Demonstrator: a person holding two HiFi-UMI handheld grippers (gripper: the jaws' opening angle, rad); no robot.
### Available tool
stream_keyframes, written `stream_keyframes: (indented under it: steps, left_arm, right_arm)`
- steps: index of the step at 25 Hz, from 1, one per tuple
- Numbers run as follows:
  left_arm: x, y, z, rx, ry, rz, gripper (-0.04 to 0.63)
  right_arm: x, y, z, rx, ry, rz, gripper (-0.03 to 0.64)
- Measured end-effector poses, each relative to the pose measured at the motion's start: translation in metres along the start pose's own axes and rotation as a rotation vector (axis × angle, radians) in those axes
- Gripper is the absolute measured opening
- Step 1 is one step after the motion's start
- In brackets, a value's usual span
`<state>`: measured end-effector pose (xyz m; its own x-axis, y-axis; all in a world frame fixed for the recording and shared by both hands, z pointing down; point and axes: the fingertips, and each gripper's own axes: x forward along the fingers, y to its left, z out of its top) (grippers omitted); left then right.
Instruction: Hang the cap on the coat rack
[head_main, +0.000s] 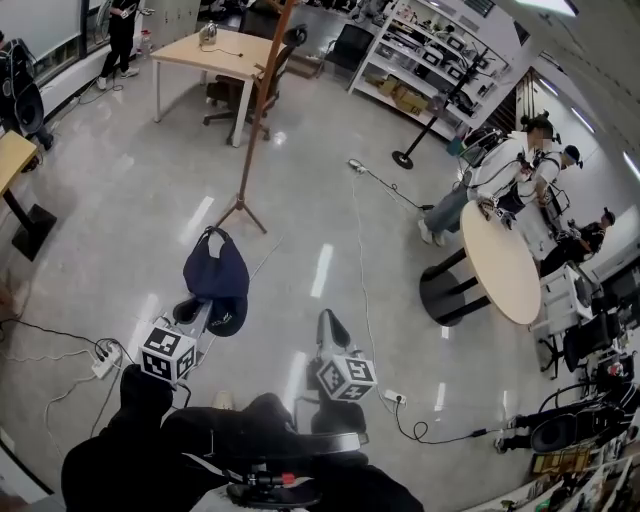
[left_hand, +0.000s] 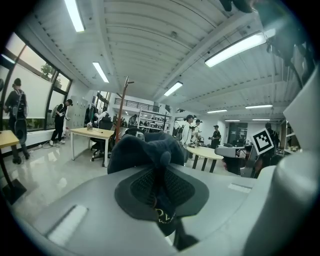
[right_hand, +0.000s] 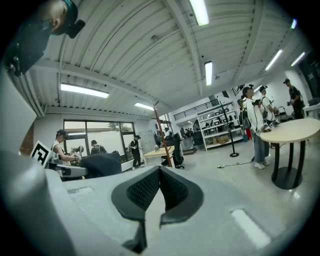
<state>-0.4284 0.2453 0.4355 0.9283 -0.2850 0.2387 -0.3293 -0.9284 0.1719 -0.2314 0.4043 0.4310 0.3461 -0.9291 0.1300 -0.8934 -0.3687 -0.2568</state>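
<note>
The left claw (left_hand: 161, 187) pinches the dark navy fabric cap (head_main: 216, 272) and holds it above the floor (head_main: 330, 200). The right claw (right_hand: 160, 189) is pressed together with nothing between its jaws. In the head view, the brown wooden coat rack (head_main: 253, 120) stands at 12 o'clock from the cap.

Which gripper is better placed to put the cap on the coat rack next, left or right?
Left. The left gripper is shut on the cap, and the coat rack stands straight ahead of it. The right gripper is shut with nothing between its jaws.
</note>
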Motion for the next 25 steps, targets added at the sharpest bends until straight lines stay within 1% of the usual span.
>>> stream_keyframes:
  steps: [5, 8, 17, 25]
  left_arm:
    - [0.026, -0.006, 0.003, 0.007, 0.013, -0.042, 0.017]
    - [0.048, -0.007, 0.009, 0.007, 0.009, -0.045, 0.017]
    - [0.127, 0.002, 0.026, -0.005, 0.005, 0.005, 0.017]
    - [0.192, 0.003, 0.037, -0.034, 0.004, 0.071, 0.017]
  right_arm:
    - [0.009, -0.018, 0.002, 0.014, -0.008, -0.031, 0.003]
    - [0.021, -0.034, 0.007, 0.012, -0.009, -0.034, 0.003]
    - [0.079, -0.1, 0.033, 0.006, -0.004, -0.017, 0.003]
    - [0.132, -0.147, 0.043, 0.005, 0.039, 0.055, 0.003]
